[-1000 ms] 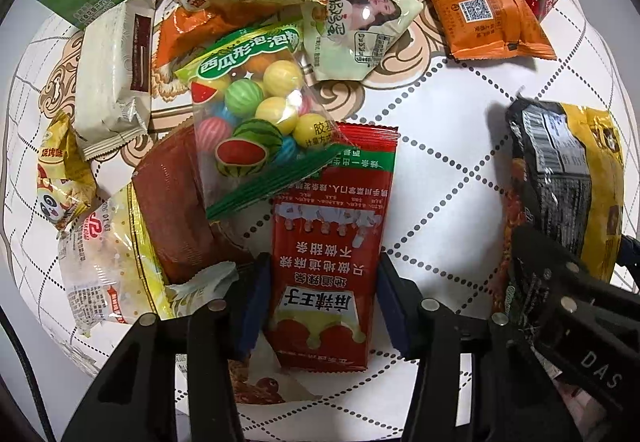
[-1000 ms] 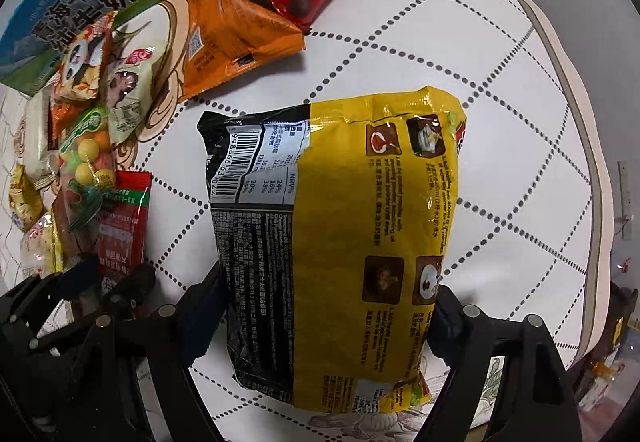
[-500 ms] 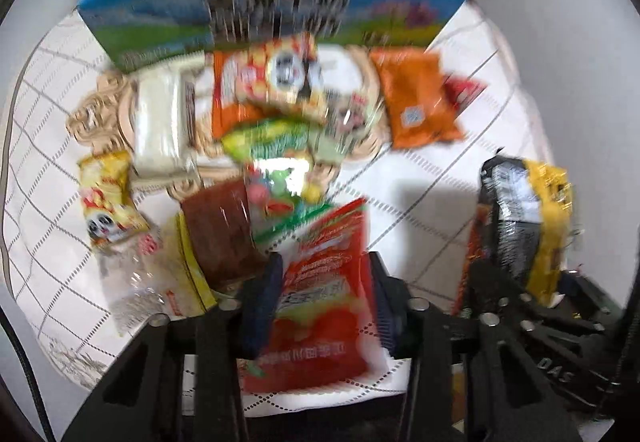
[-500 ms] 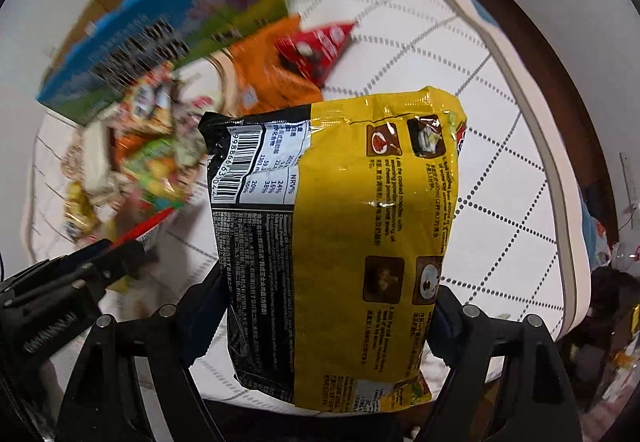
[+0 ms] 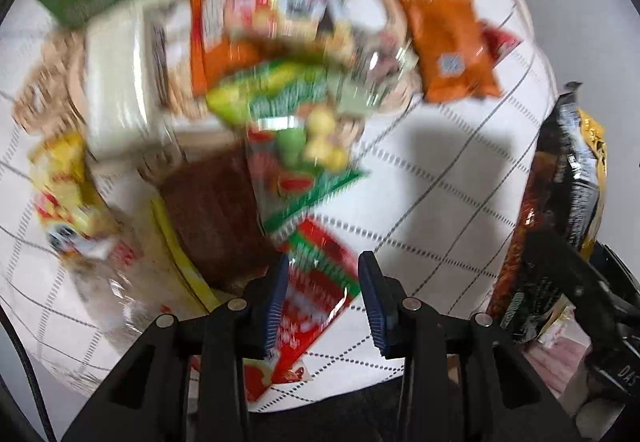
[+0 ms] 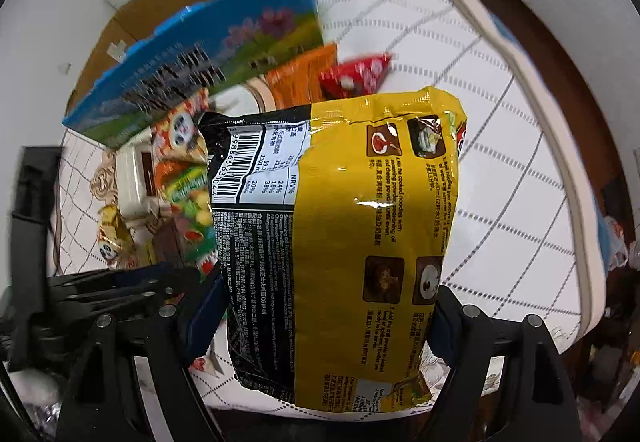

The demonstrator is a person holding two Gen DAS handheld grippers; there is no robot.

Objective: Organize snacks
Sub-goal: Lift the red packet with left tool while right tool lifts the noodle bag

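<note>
Gripping the yellow-and-black noodle bag [image 6: 340,242] between both fingers, the right gripper [image 6: 328,322] holds it upright, clear of the white quilted cloth [image 6: 500,202]. Left of that bag, the left gripper [image 5: 322,298] has a red sachet [image 5: 312,306] between its blue pads [image 5: 276,306] — the blur hides whether both pads touch it, so I cannot tell if it is clamped. Beyond the sachet lies the snack heap: a gumball packet [image 5: 304,154], a brown bar [image 5: 212,214], an orange pouch [image 5: 448,46]. Farthest, behind the heap, stands a blue-green carton [image 6: 208,62].
</note>
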